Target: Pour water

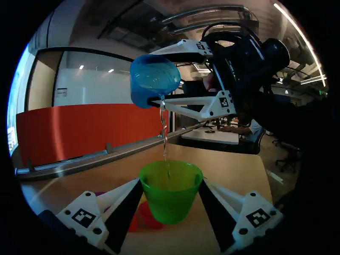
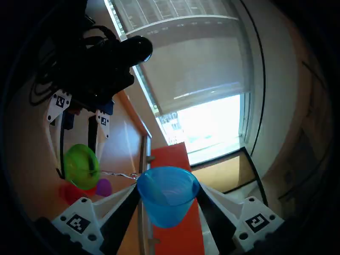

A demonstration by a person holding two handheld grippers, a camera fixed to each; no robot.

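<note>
Pouring stage. I am holding the blue cup (image 1: 151, 80) tipped on its side in the right gripper (image 1: 152, 78), with both fingers pressing on its walls. A thin stream of water (image 1: 164, 131) is falling from its lip into the green cup (image 1: 170, 199) directly below. The left gripper (image 1: 170, 183) is clamping the green cup from both sides and holding it upright, low over the wooden table (image 1: 242, 170). I cannot tell whether its base is touching the surface. A red cup (image 1: 146, 214) is lying just beside that base, and a purple cup (image 2: 103, 187) is sitting near it. The stream is landing inside the green rim, slightly towards the far side. To pour well, I am aiming the blue lip over the middle of the green mouth, tilting further only in small steps as the flow thins, and holding the green cup level. How much water is remaining in the blue cup is hard to judge, so I am watching the green cup's level and planning to right the blue cup before drawing it away.
</note>
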